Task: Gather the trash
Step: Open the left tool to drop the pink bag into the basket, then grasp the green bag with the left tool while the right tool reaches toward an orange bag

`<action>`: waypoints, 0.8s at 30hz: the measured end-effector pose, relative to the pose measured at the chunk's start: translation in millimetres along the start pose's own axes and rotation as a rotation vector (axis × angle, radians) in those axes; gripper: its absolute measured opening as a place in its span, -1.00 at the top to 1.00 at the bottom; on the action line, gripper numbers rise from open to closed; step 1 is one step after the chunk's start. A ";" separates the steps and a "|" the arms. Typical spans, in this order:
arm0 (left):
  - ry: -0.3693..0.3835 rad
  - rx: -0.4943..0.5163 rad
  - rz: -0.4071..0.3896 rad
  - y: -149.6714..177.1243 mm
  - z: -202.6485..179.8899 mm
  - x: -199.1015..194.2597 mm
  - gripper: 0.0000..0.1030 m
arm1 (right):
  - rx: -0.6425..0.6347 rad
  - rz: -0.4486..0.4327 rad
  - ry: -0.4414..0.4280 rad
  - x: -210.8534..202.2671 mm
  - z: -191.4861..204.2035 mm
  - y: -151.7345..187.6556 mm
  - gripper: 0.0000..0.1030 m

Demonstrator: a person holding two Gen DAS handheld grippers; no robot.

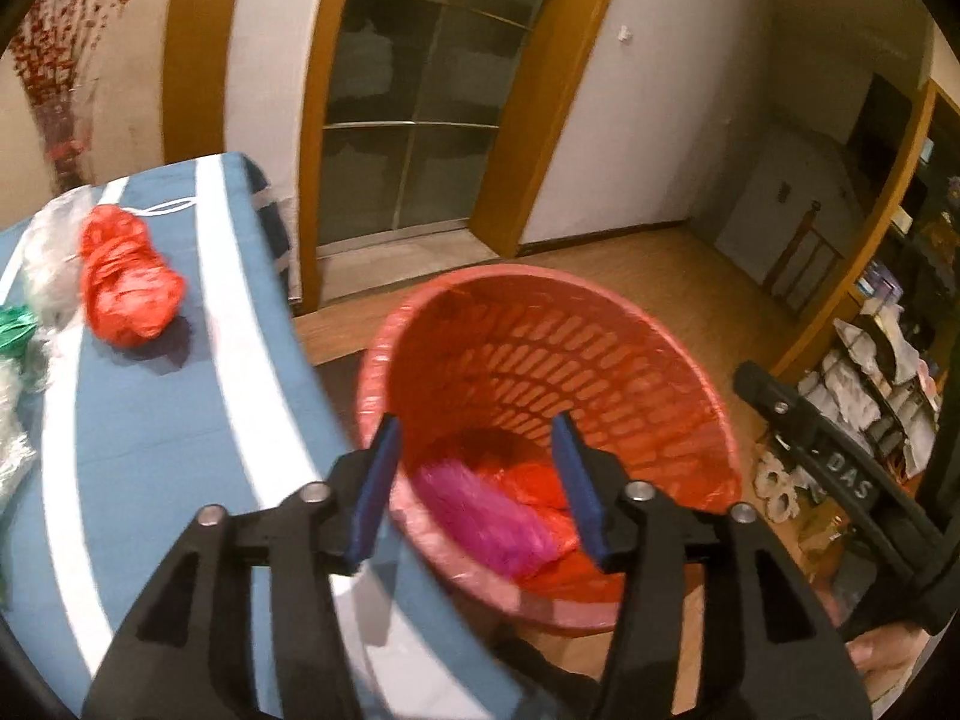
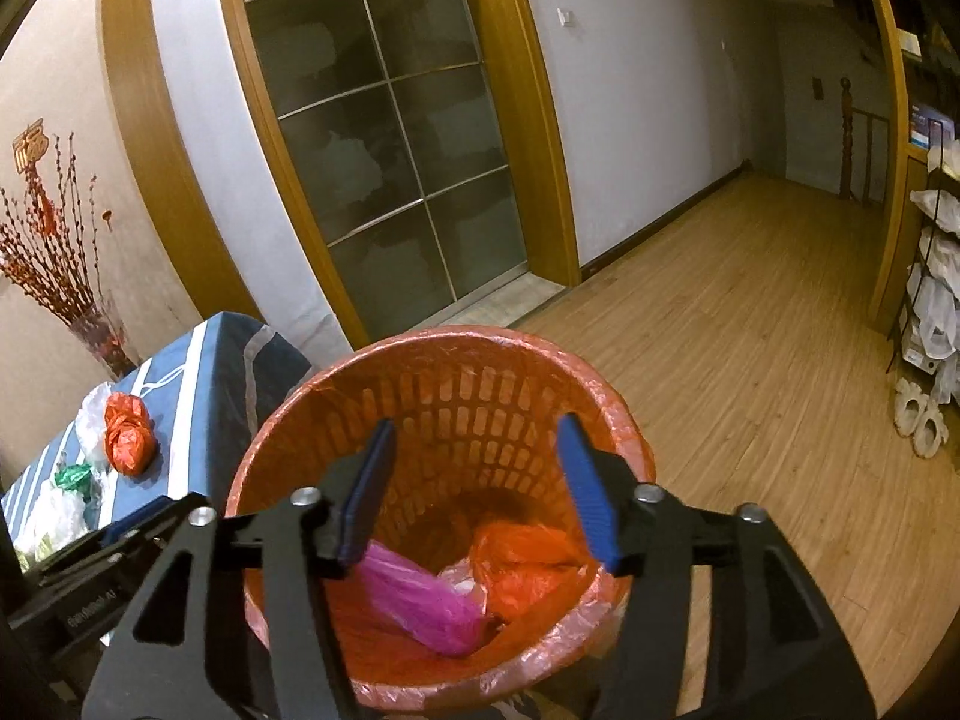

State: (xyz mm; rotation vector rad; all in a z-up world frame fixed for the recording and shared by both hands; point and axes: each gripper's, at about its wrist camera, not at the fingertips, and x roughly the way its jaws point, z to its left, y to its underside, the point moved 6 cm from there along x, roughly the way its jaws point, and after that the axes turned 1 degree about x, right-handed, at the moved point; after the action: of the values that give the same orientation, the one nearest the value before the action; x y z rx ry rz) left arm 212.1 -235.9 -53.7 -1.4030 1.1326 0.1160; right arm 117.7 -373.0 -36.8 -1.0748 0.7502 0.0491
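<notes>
**A:** Where is the trash sitting compared with the grippers?

**B:** Both grippers are hovering over a red slatted waste basket (image 2: 480, 372) that is lined with a thin pink plastic bag and standing on a wooden floor (image 2: 750, 312). At the bottom of the basket a magenta plastic bag (image 2: 420, 597) is lying crumpled, touching an orange-red plastic bag (image 2: 528, 558) beside it. From the right wrist view, the right gripper (image 2: 477, 480) is framing those two bags between its blue pads, but the bags are lying well below, not touching the pads.

**A:** So is either gripper holding anything?

**B:** No. The right gripper's jaws are standing apart with nothing between them. The left gripper (image 1: 477, 474) is likewise spread, its blue pads (image 1: 375, 492) gripping nothing, with the same magenta bag (image 1: 480, 525) showing far beneath them in the basket (image 1: 600, 336).

**A:** How are the hands angled?

**B:** Both grippers are pointing forward and downward into the mouth of the basket. In the left view the other gripper's black body is showing at the right edge, with part of a hand (image 1: 888, 654) beneath it.

**A:** Is more trash lying elsewhere?

**B:** Yes. To the left, on a table with a blue and white striped cloth (image 1: 180, 396), a crumpled red bag (image 1: 126, 276) is resting just beside a clear plastic bag (image 1: 51, 264) and a green bag (image 1: 15, 330).
</notes>
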 end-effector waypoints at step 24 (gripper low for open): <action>-0.293 -0.110 -0.077 33.9 129.1 -95.4 -0.49 | -0.131 0.028 -0.075 -15.8 67.5 22.3 -0.27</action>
State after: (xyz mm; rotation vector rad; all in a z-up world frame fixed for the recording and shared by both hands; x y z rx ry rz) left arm 211.7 -72.2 -43.1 -1.4705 0.8392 0.3226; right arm 133.0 -302.5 -27.6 -1.1810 0.7015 0.1635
